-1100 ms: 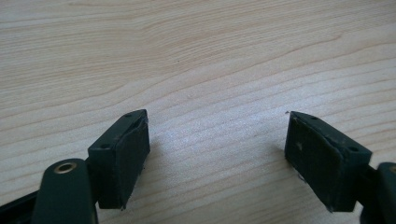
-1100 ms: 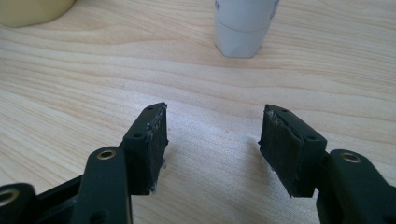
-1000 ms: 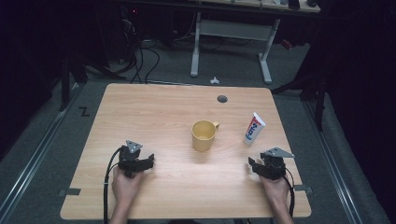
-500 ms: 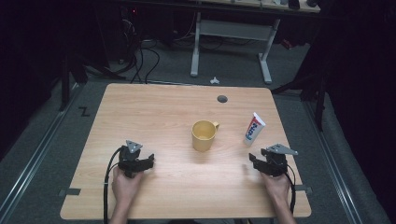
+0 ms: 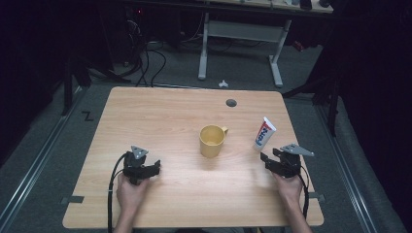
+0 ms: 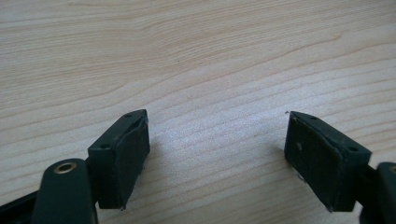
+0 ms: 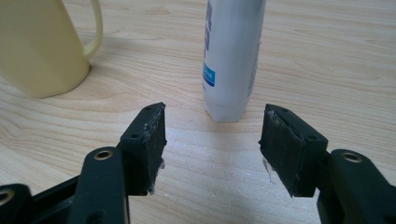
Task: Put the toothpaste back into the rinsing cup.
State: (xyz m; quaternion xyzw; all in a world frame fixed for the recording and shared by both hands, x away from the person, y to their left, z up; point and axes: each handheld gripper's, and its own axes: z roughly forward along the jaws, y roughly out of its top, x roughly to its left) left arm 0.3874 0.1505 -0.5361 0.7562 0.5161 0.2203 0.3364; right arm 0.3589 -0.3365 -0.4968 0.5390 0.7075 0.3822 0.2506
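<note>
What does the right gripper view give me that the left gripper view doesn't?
The right gripper view shows the tube standing on its cap just beyond the open right gripper, and the yellow mug off to its left with the handle turned toward the tube. The left gripper view shows the left gripper, open over bare wood with nothing between its jaws. Both show the same wooden table and two black, wide-open jaws.

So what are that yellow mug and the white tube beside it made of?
The yellow mug looks like matte plastic: even colour, dull surface, no glaze shine, though ceramic can't be ruled out. The white tube seems soft, smooth plastic, standing on its cap, with printed blue labelling. The table shows pale wood grain, possibly laminate.
</note>
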